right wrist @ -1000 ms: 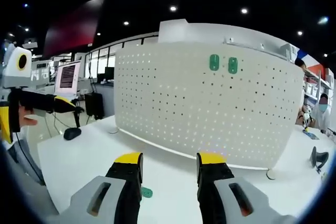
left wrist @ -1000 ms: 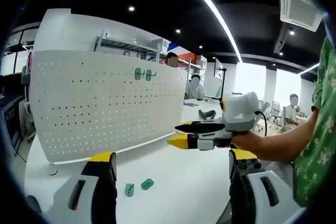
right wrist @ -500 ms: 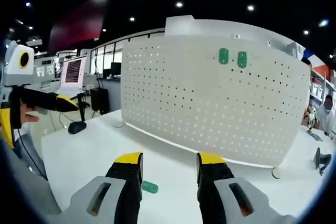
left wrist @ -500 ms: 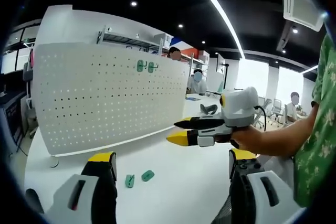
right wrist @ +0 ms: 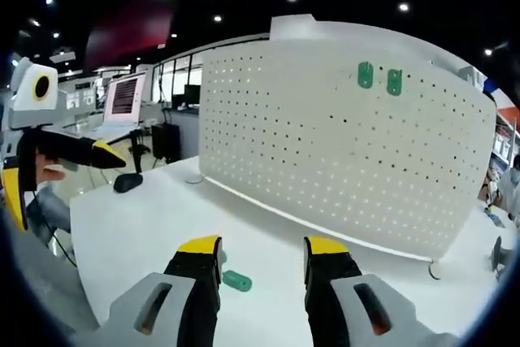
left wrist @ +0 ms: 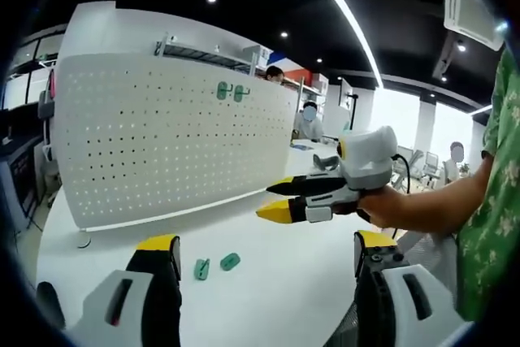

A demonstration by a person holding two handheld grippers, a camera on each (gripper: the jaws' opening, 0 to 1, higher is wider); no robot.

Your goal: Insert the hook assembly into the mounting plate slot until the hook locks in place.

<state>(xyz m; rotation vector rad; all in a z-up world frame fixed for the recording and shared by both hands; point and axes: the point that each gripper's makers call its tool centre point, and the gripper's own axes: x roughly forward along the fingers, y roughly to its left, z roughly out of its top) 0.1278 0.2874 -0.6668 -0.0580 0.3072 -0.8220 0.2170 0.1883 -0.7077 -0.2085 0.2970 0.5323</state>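
No legible text, labels or nos. anywhere. The monitor (right wrist: 123, 97) in the right gripper view shows dark lines of content, too small/blurred to read.

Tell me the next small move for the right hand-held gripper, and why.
Probably lower the right hand-held gripper onto the green hook piece on the white table and close on it. Its jaws stand open and empty, the piece lies between and just ahead of them, and two green pieces already hang on the pegboard.
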